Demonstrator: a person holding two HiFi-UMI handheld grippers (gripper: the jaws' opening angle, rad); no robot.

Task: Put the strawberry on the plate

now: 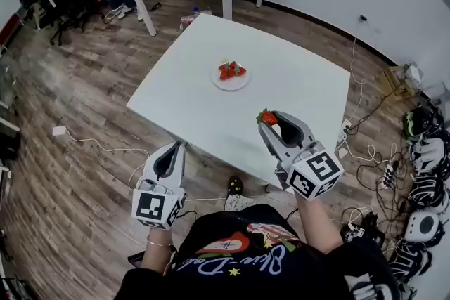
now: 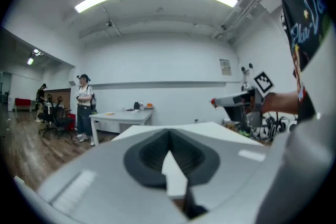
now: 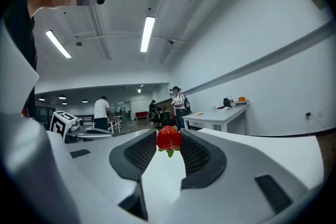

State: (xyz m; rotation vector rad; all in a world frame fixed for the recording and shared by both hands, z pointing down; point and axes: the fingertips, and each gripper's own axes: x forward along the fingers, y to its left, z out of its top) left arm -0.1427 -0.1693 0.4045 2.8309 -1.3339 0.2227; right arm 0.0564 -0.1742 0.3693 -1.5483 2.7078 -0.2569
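I have the strawberry (image 3: 169,139) pinched between the tips of my right gripper (image 1: 273,121), up in the air over the near right part of the white table (image 1: 295,81). It is well short of the plate (image 1: 242,86) further off, where other red berries (image 1: 230,70) already lie, so the carry and release are left. My left gripper (image 1: 169,157) hangs near me, jaws together on nothing, and the only writing I see is cursive on my shirt (image 1: 232,260), which I cannot read.
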